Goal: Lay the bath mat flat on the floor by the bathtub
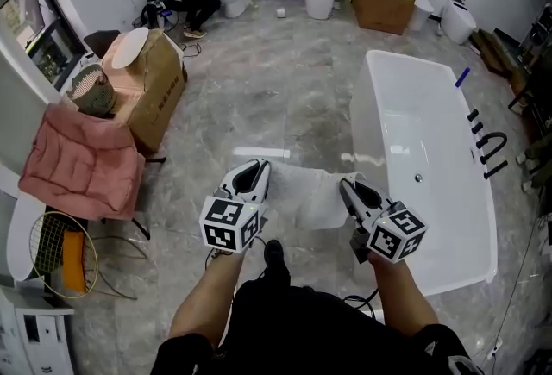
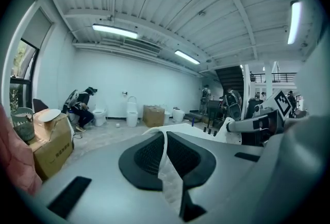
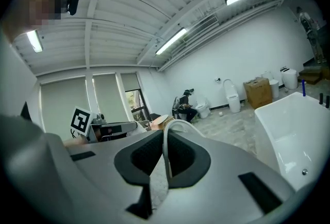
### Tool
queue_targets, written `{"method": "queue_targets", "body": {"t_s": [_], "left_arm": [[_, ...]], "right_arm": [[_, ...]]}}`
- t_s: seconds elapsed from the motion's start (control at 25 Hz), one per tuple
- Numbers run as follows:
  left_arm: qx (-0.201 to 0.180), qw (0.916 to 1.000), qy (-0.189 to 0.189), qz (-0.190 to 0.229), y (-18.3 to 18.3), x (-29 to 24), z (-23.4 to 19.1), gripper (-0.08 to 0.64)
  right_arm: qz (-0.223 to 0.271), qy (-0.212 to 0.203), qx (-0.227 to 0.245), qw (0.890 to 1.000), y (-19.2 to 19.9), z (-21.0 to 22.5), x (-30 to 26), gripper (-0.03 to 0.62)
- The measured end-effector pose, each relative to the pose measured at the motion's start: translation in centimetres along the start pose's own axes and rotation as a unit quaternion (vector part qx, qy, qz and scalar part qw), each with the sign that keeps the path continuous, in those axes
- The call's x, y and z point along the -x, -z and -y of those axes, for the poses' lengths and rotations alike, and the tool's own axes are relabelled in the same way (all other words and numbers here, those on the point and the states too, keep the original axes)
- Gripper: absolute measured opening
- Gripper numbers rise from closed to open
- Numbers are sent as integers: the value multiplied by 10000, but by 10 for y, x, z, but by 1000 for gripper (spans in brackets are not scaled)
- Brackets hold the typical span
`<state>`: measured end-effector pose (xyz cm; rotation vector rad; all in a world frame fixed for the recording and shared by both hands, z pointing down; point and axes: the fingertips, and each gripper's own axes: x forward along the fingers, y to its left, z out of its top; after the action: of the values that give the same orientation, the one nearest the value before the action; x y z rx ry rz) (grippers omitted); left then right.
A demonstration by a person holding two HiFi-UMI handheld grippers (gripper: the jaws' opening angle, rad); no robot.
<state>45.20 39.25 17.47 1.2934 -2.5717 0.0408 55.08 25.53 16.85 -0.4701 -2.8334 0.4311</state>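
Beside the bathtub (image 1: 405, 119) we hold the bath mat (image 1: 310, 192) draped between our left gripper (image 1: 250, 168) and right gripper (image 1: 348, 185), each with jaws clamped on an edge of it, so the grasp looks done while lowering and spreading it flat on the floor (image 1: 285, 89) remain.

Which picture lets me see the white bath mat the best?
The head view. It shows the bath mat held up between the left gripper and right gripper, beside the bathtub. Each gripper view shows only a thin edge of it pinched in shut jaws.
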Motion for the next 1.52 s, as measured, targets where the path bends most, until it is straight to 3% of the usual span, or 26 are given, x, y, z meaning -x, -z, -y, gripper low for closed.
{"method": "queue_targets", "body": {"t_s": [0.36, 0.64, 1.16, 1.52], "left_arm": [[-146, 9996, 244, 46, -32, -75, -83, 23], [-148, 9995, 271, -5, -42, -97, -156, 23], [209, 9993, -75, -284, -37, -158, -243, 23], [214, 9986, -326, -369, -74, -269, -316, 23]], "right_arm": [[-165, 186, -93, 9996, -31, 40, -104, 25], [-159, 201, -244, 9994, -41, 44, -178, 25], [-570, -211, -525, 9968, -45, 87, -286, 25], [-697, -634, -562, 9940, -91, 170, -405, 25]]}}
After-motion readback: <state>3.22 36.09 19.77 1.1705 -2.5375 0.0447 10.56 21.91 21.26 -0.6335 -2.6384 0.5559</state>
